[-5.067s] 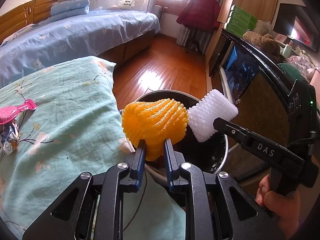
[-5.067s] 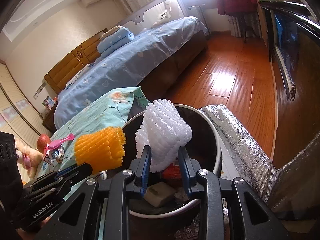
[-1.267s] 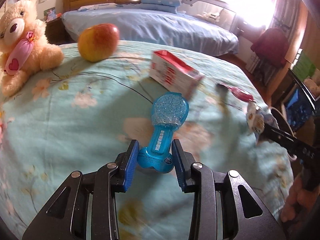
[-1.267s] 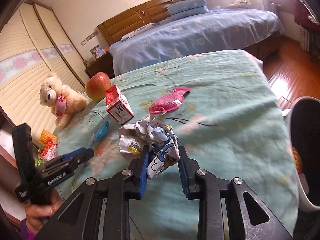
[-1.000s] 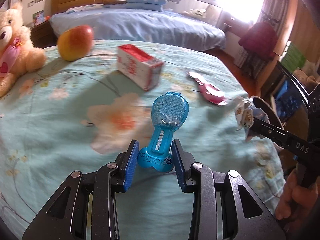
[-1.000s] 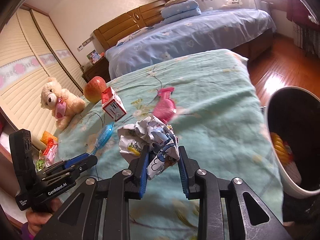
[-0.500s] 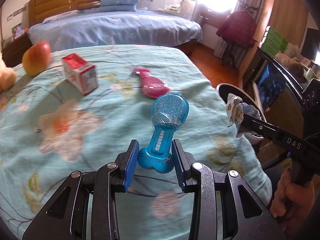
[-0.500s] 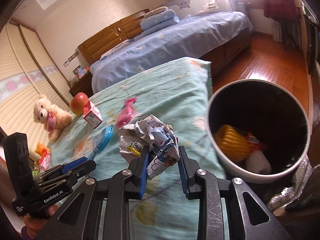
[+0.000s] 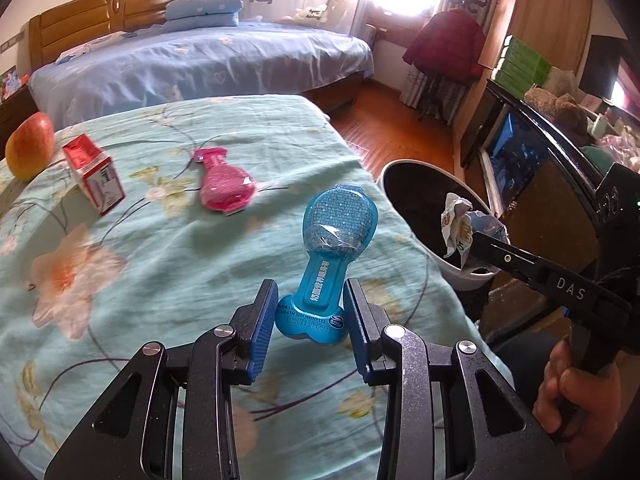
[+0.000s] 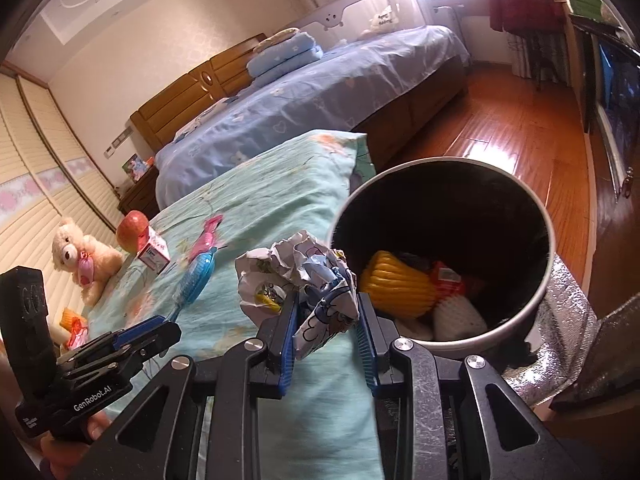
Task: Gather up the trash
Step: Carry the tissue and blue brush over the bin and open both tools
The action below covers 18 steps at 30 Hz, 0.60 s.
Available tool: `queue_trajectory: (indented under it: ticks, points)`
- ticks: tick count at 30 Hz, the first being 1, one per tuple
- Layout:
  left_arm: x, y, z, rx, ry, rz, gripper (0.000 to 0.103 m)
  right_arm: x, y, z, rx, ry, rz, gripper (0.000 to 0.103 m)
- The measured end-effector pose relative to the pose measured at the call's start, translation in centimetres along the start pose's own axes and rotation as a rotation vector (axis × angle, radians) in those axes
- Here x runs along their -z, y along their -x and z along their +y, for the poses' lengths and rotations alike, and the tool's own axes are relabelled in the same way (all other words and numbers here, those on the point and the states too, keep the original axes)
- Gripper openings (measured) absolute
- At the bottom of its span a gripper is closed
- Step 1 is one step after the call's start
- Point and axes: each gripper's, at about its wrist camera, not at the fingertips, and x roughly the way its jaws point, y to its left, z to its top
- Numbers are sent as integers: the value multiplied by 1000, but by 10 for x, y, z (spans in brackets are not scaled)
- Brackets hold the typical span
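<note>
Left tongs [image 9: 310, 320]: pinching the blue pack [image 9: 334, 256] by its narrow base; the pack's wide round head sticks out forward past the tips, over the bed [image 9: 140, 260]; in the right wrist view the same pack [image 10: 196, 276] juts from the tongs [image 10: 160, 328] at lower left
Right tongs [image 10: 326, 316]: pinching the crumpled wrapper [image 10: 296, 276]; the wad bulges above and to the left of the pads, its printed fold squeezed between them; in the left wrist view the tongs [image 9: 476, 240] hold the wrapper [image 9: 460, 224] over the near rim of the bin
Bin [image 10: 544, 280]: round, white outside, dark inside; stands on the floor just beside the bed's foot corner, just right of the right tongs; seen also in the left wrist view [image 9: 400, 168]
In the bin: a yellow foam net [image 10: 396, 284], a white foam net [image 10: 460, 318], a red scrap [image 10: 446, 274]
Bed: teal floral cover; on it lie a pink pack [image 9: 224, 188], a red carton [image 9: 94, 174], an apple [image 9: 30, 150]; all well apart from both tongs
Teddy bear [image 10: 80, 254]: at the far end of the bed, beside the apple
Hand [image 9: 576, 396]: wraps the right handle at the lower right edge
Foil sheet [image 10: 560, 344]: crinkled, silver, on the floor against the bin's right side
</note>
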Motion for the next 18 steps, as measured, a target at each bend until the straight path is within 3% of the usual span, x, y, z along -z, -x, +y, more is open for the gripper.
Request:
queue_trajectory:
  ticks: [18]
  points:
    - [-12,-19,-44,27,-76,20,33,-7,8,-36,43,-50,-19,28]
